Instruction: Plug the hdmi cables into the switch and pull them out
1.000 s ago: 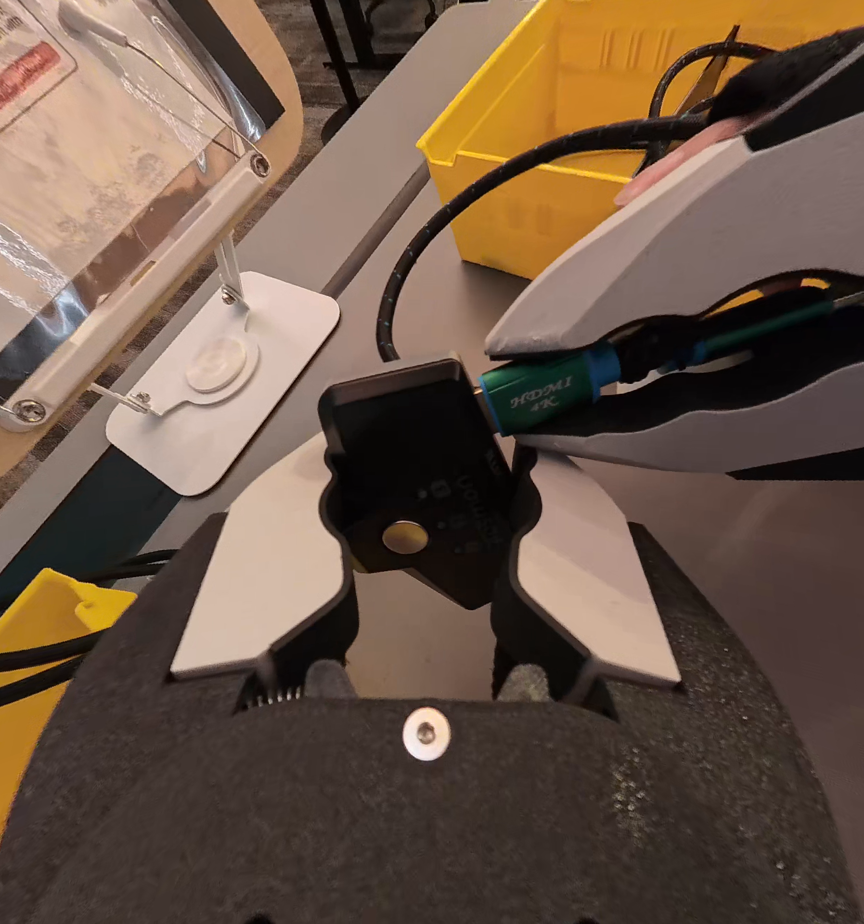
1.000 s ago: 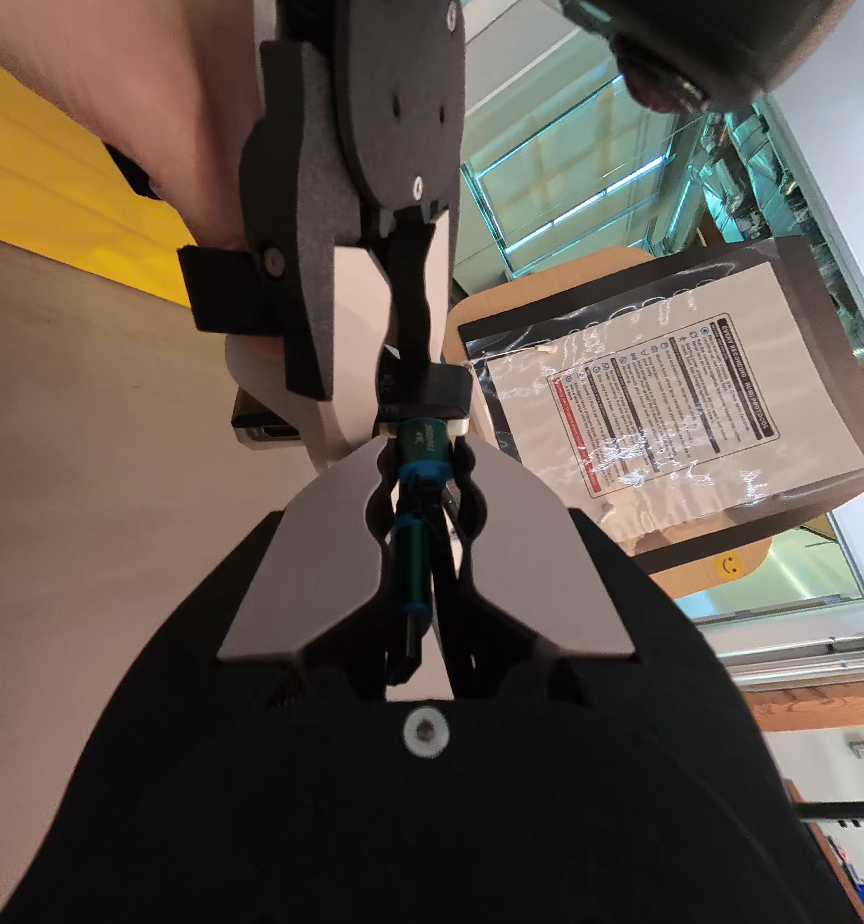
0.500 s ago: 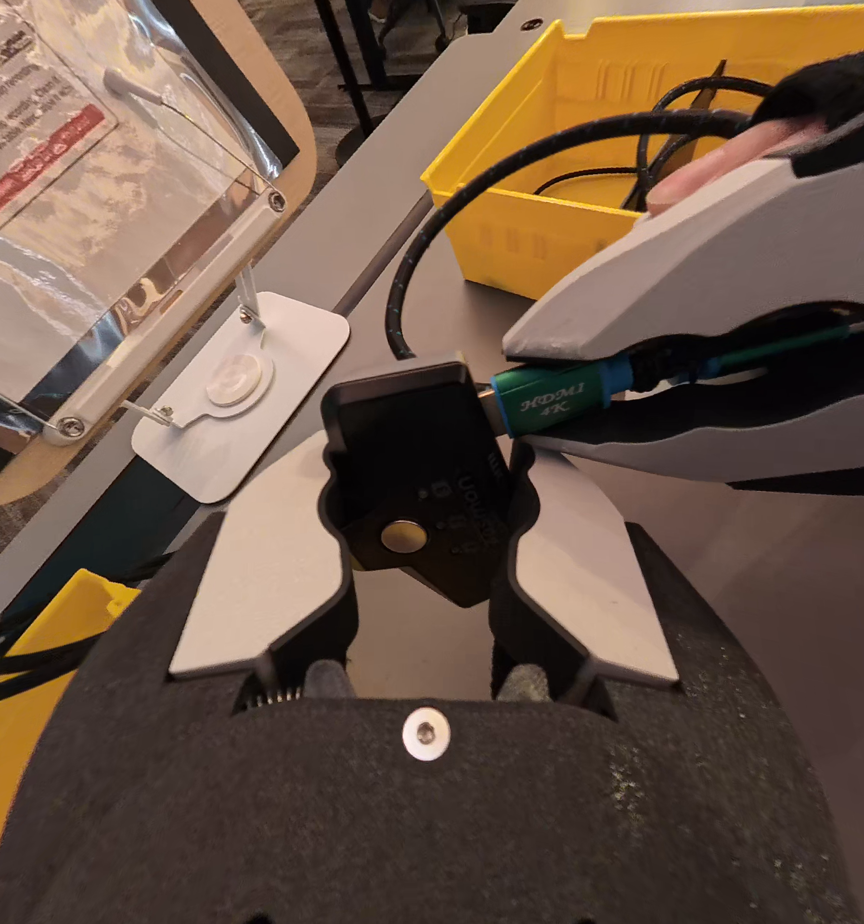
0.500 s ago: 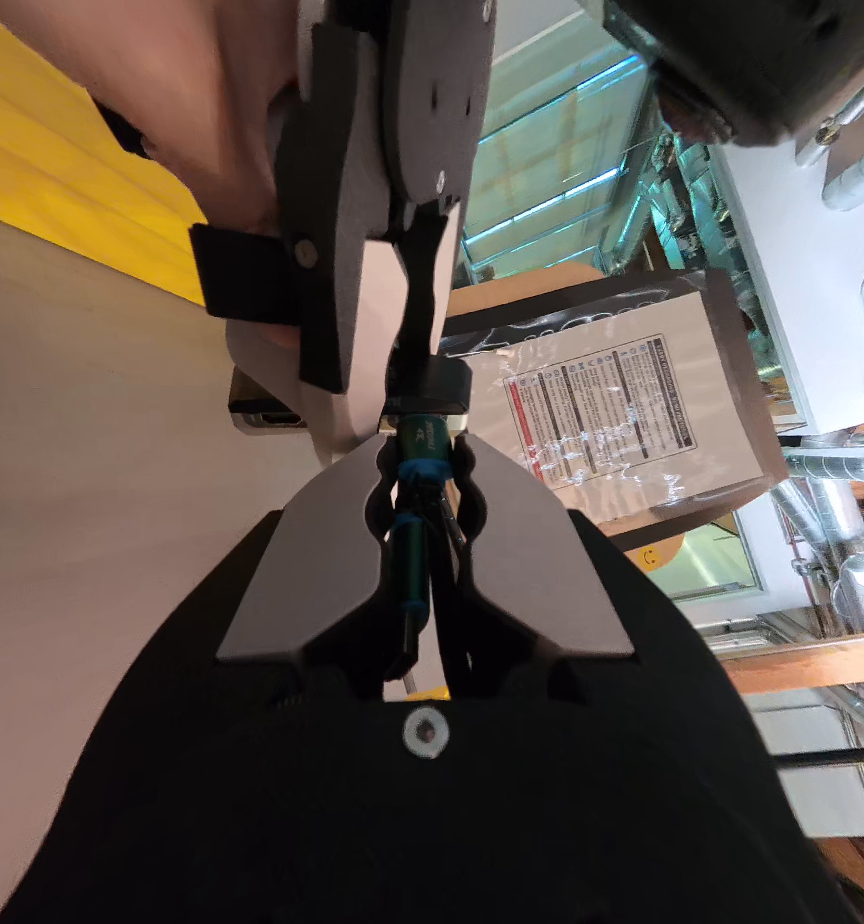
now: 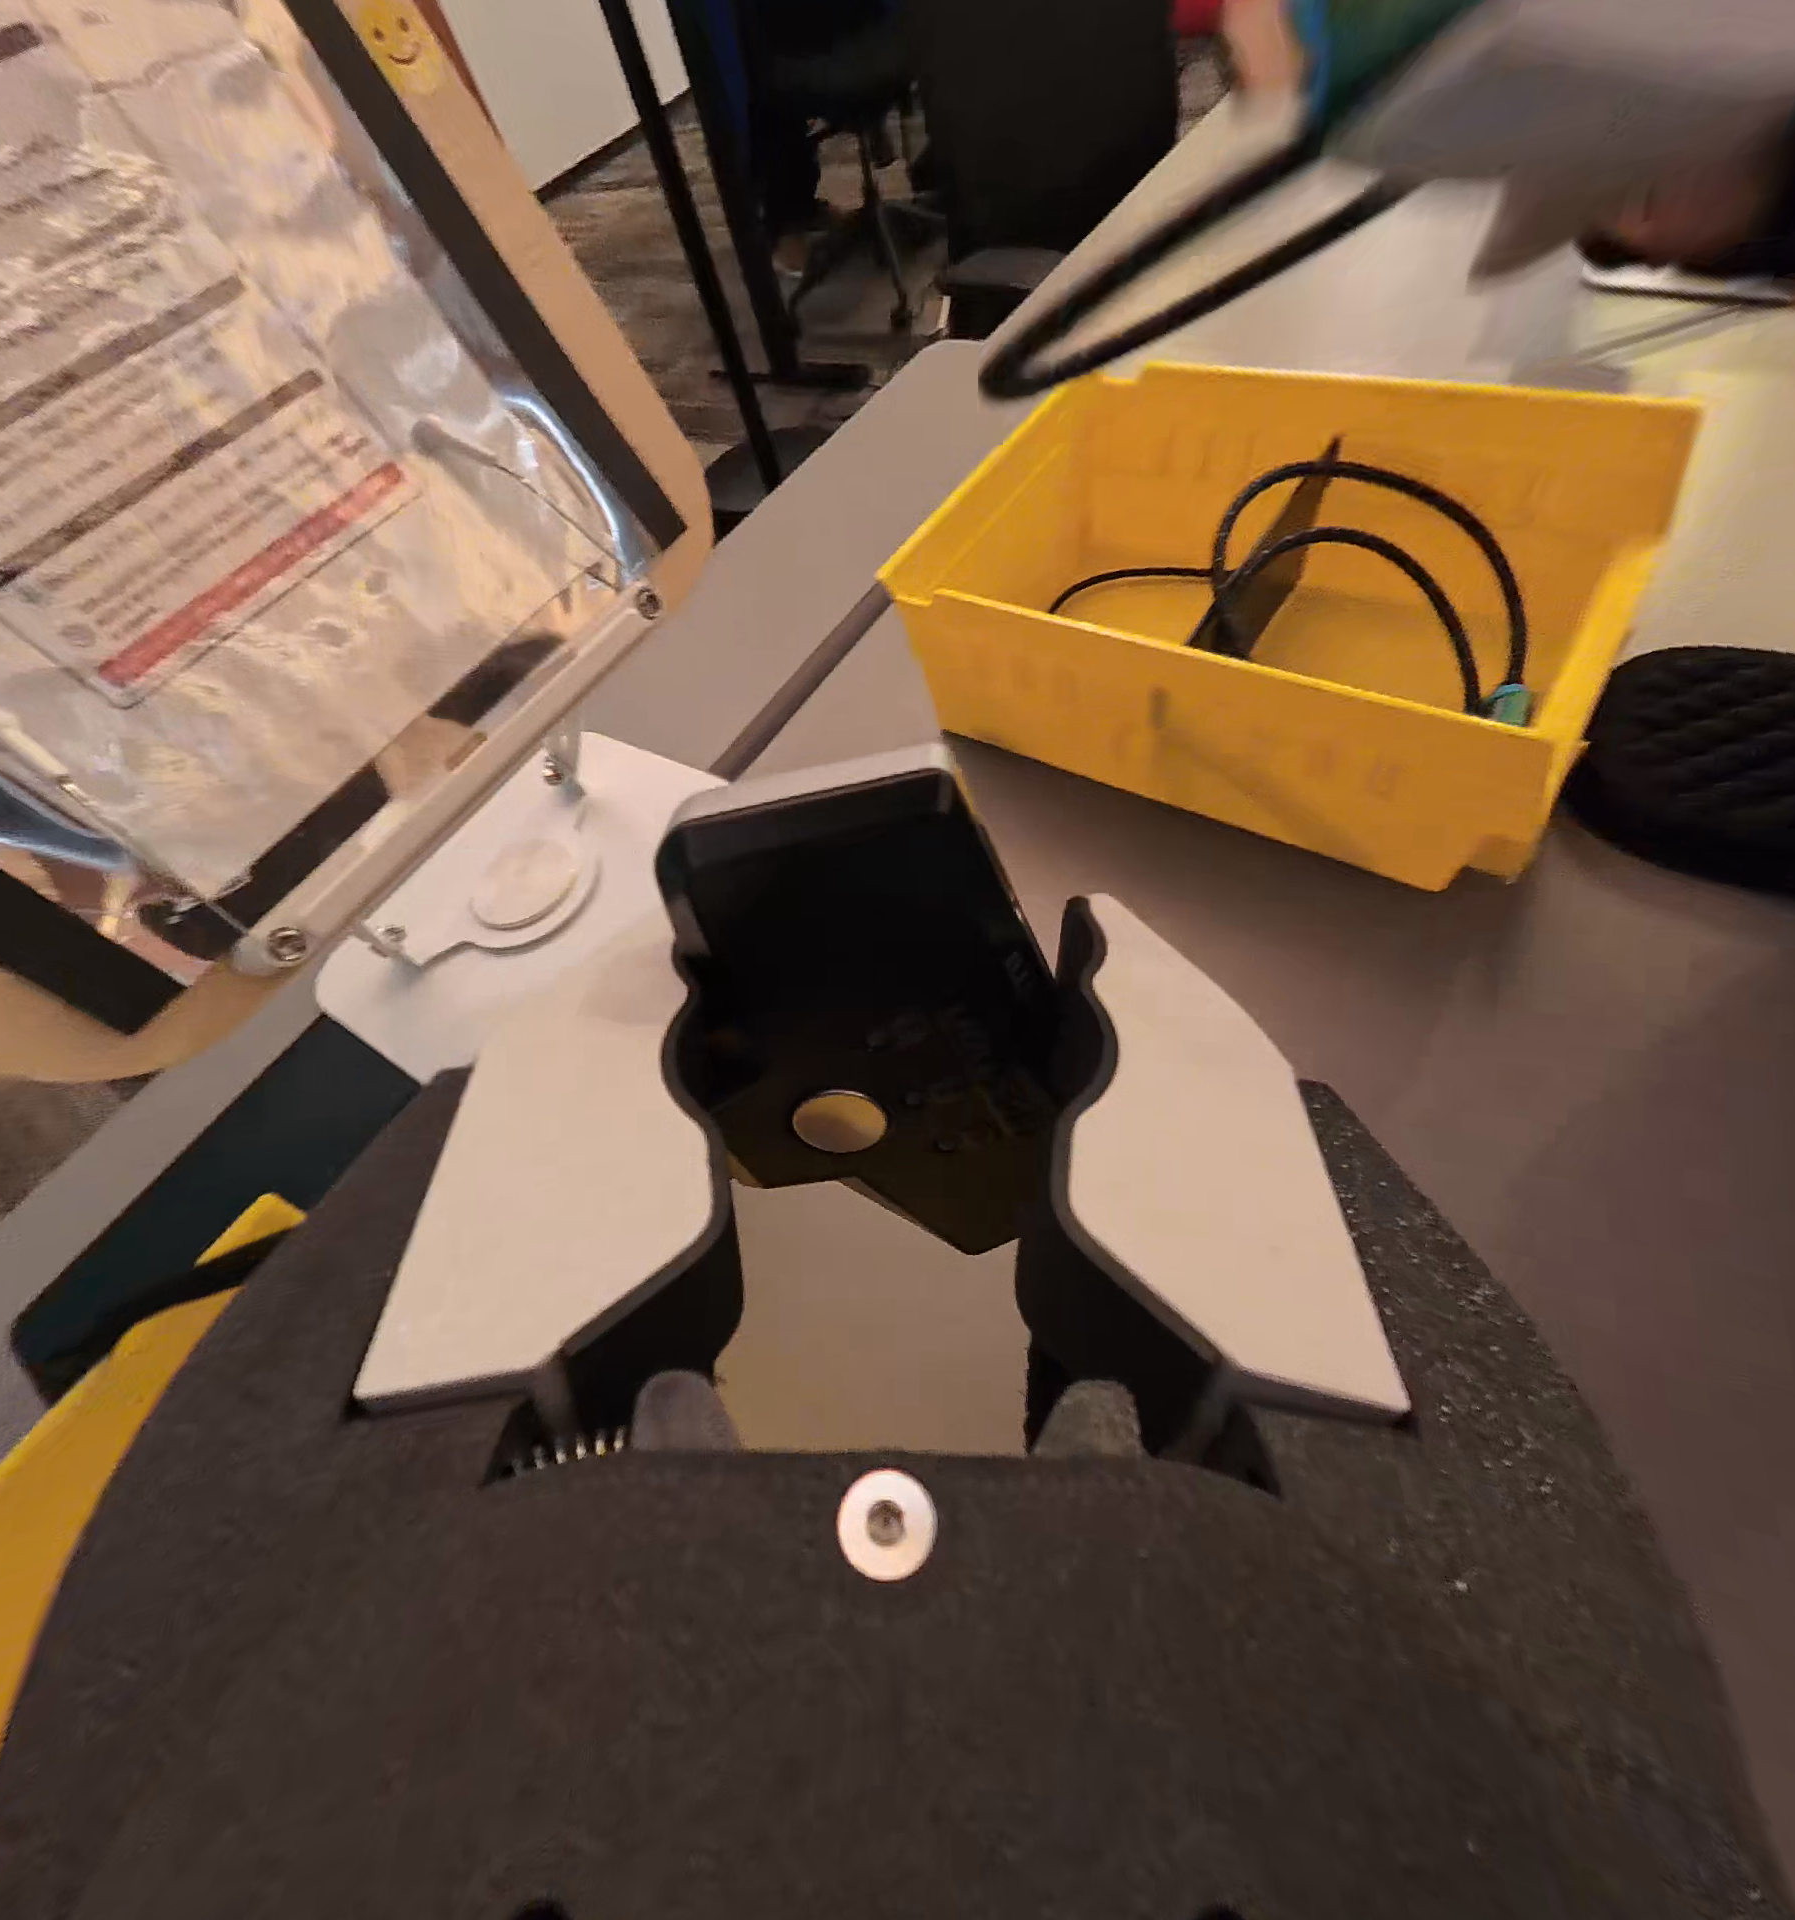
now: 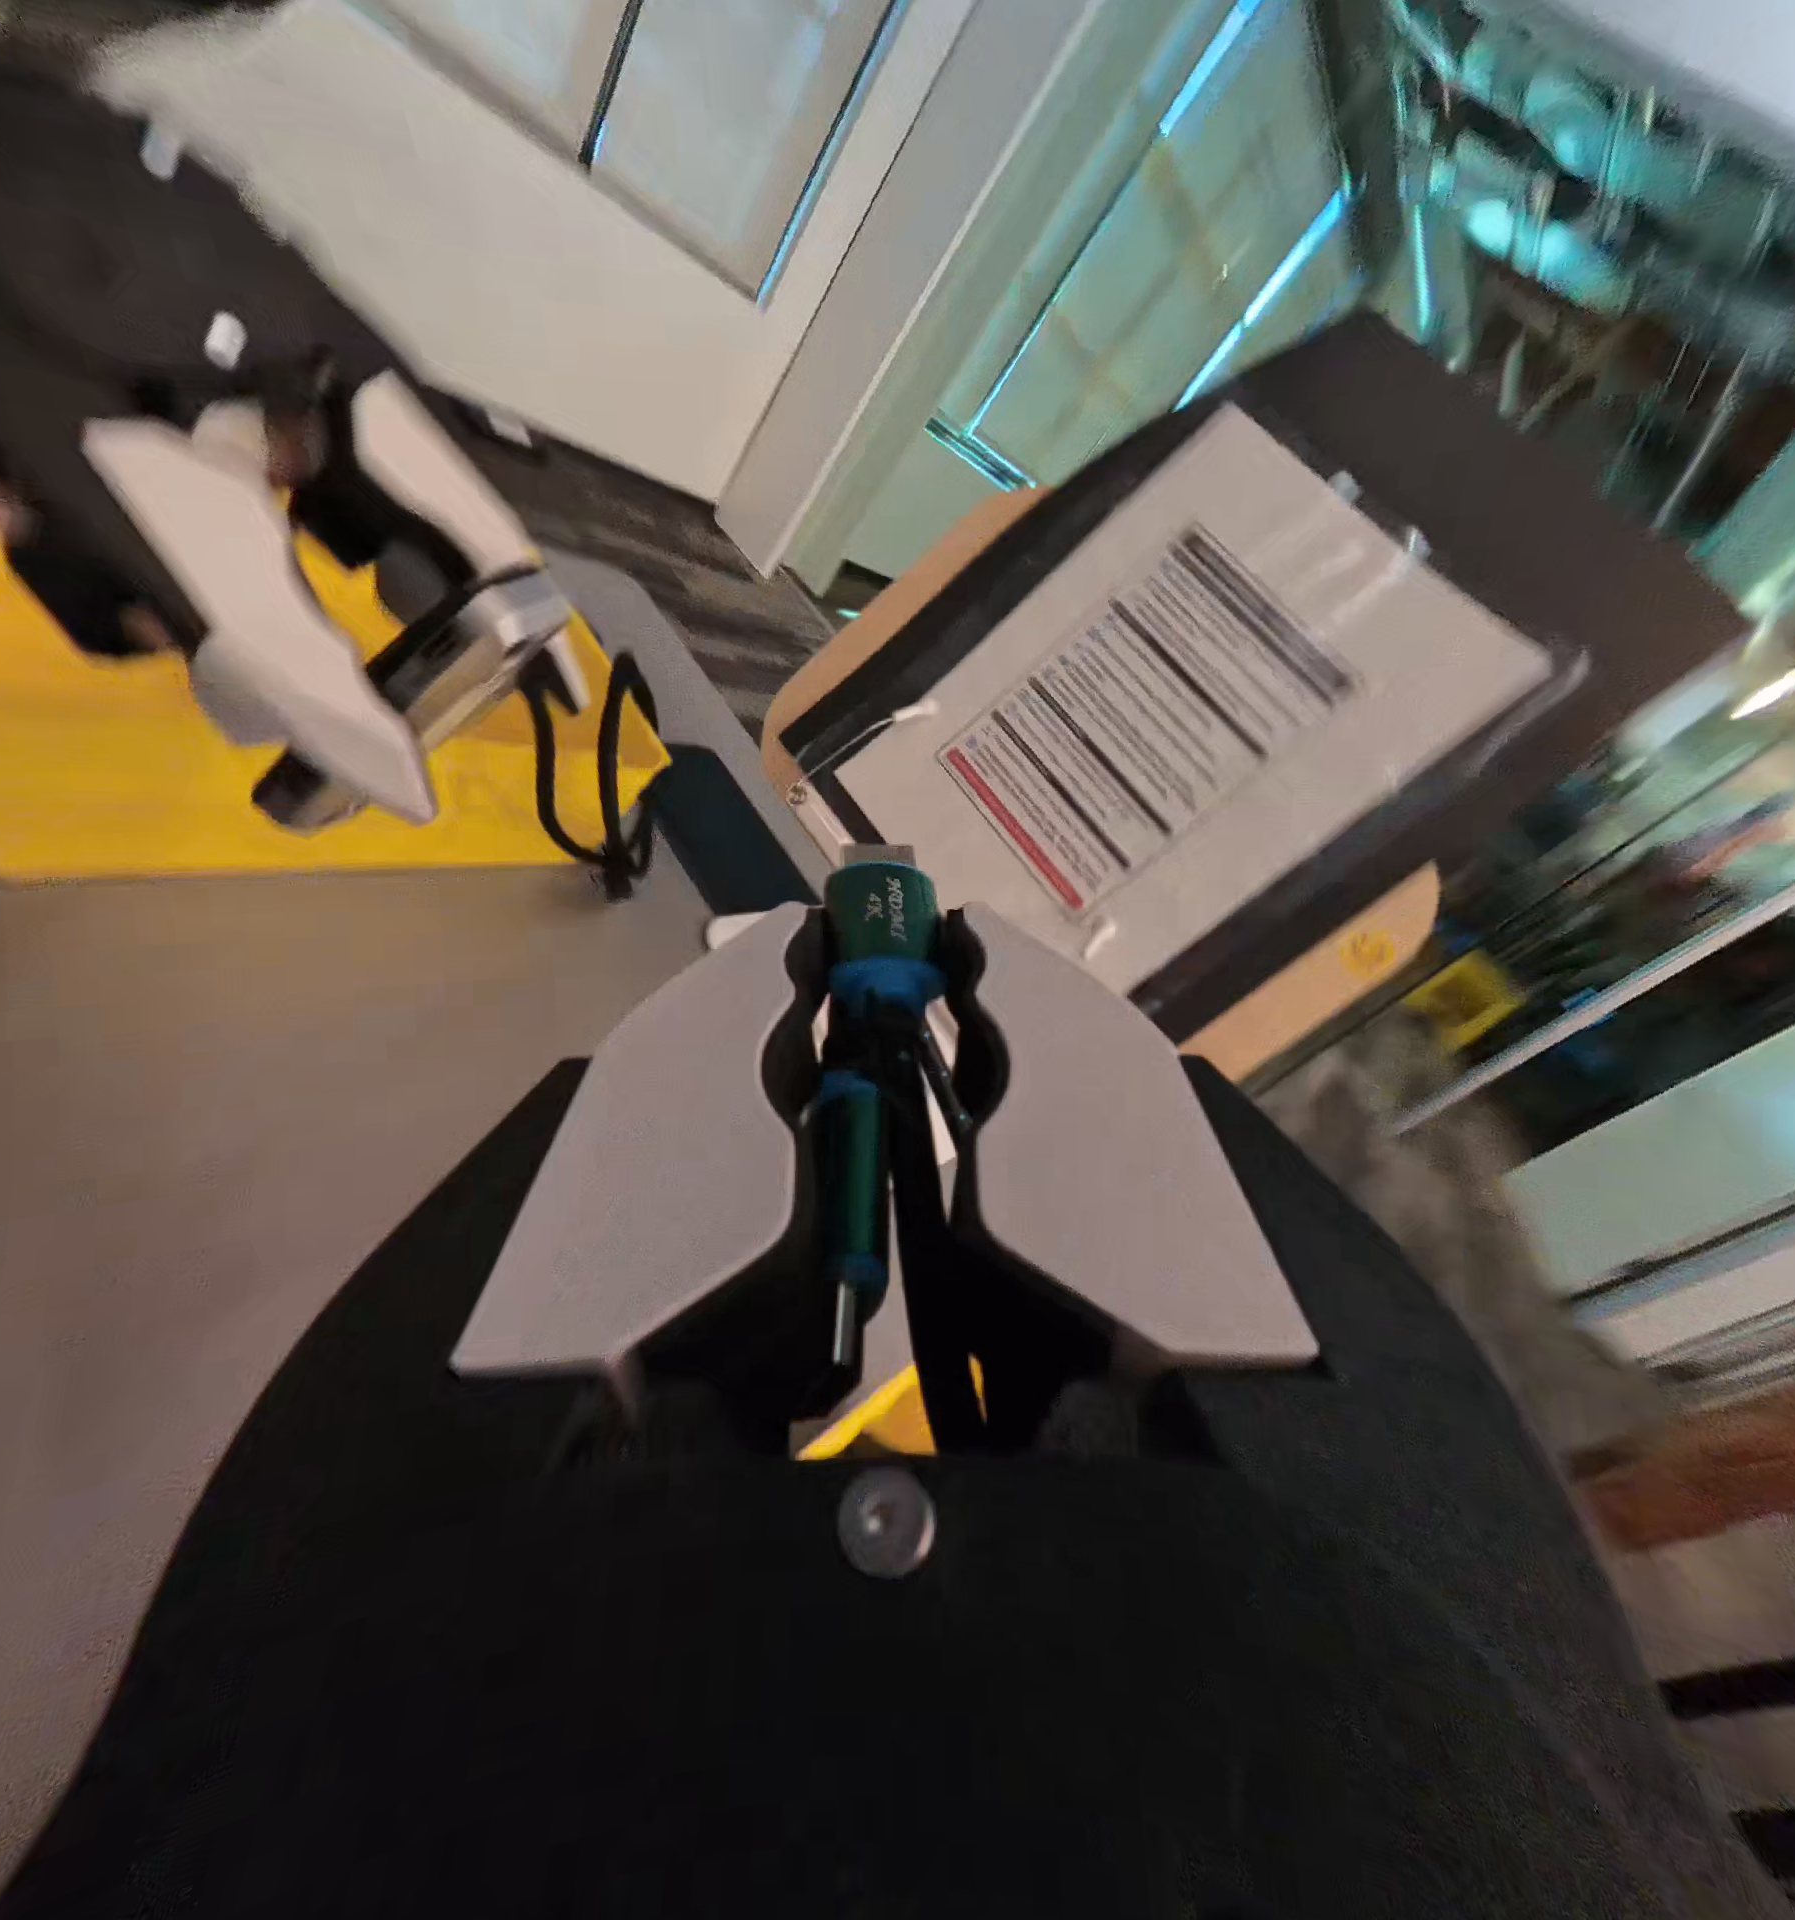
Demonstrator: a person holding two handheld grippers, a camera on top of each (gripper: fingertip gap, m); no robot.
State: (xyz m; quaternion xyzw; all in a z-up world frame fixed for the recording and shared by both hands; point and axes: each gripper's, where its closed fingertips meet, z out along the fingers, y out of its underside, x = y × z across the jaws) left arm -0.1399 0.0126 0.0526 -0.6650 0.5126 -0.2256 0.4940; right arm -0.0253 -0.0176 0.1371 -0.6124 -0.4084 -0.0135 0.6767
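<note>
Left tool [image 5: 877,1049] clamped on black switch [image 5: 851,966], raised off grey surface [image 5: 1495,1091], probably so its ports face the plug. Right tool [image 6: 880,940] clenched on green HDMI plug [image 6: 880,914], metal tip bare, well apart from switch: judged unplugged. Second cable [image 5: 1392,561] coiled in yellow bin [image 5: 1236,748]. Sign stand [image 5: 197,468] at left; office chairs, glass partitions beyond.

You are holding a glossy black switch [image 5: 851,997] between pale grey fingers [image 5: 550,1195] set in speckled black foam, and a dark green plug [image 6: 880,914] with a blue collar is showing in your other grip. A bright yellow bin [image 5: 1236,748] is holding a black braided cable [image 5: 1392,561], and a black quilted pad [image 5: 1734,769] is lying on the grey table [image 5: 1495,1091].
</note>
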